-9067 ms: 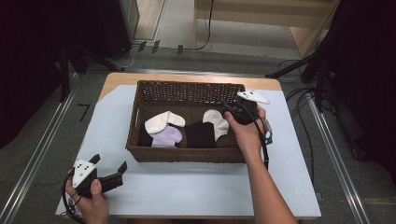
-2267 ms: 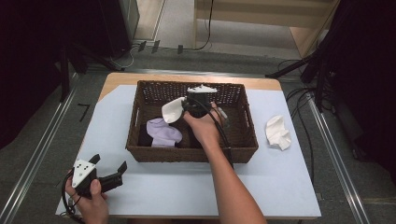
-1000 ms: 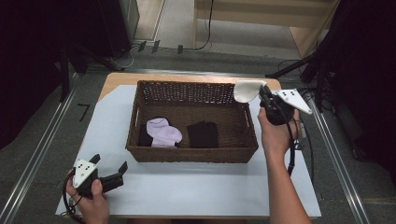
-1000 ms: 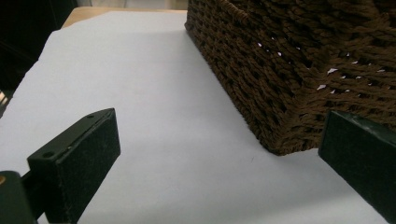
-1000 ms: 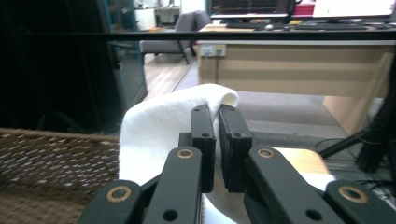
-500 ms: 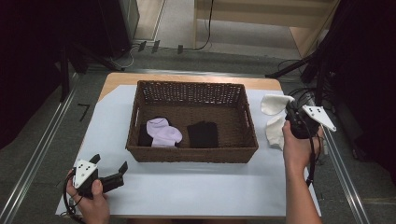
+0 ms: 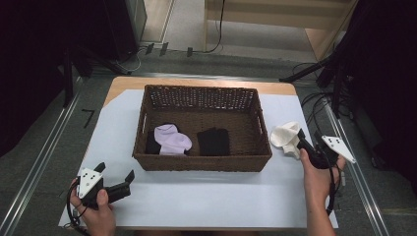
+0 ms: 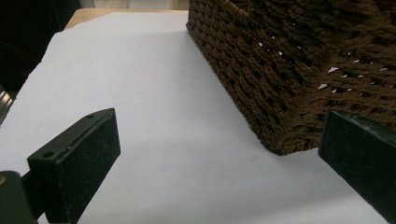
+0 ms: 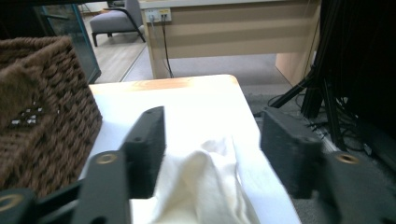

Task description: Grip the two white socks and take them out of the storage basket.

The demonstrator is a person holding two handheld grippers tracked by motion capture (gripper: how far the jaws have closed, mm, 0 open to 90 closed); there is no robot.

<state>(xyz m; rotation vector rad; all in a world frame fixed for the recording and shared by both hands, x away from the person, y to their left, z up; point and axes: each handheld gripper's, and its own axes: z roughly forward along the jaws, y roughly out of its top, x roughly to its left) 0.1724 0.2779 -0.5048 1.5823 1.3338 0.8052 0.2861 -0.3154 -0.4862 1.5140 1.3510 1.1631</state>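
White sheeting [image 7: 216,191] covers the table under my grippers, smooth and flat, with pale wood [image 7: 196,81] bare at its far edge and grey floor around it; beyond stand a wooden desk [image 9: 224,32] and black cables [image 7: 314,73]. My right gripper [image 7: 306,145] has just let its jaws part, and the cream sock [image 9: 205,186] lies loose between them, soft and crumpled, its fabric against the inner face of one pad [image 9: 148,140] but unclamped. It rests on the sheet just outside the woven basket [image 7: 201,162], whose dark brown wicker wall rises close beside this gripper. Inside the basket lie a lilac sock [image 7: 169,140] and a black one [image 7: 213,141]. My left gripper [image 7: 115,182] sits released near the basket's nearest corner [image 8: 289,140], nothing between its jaws.
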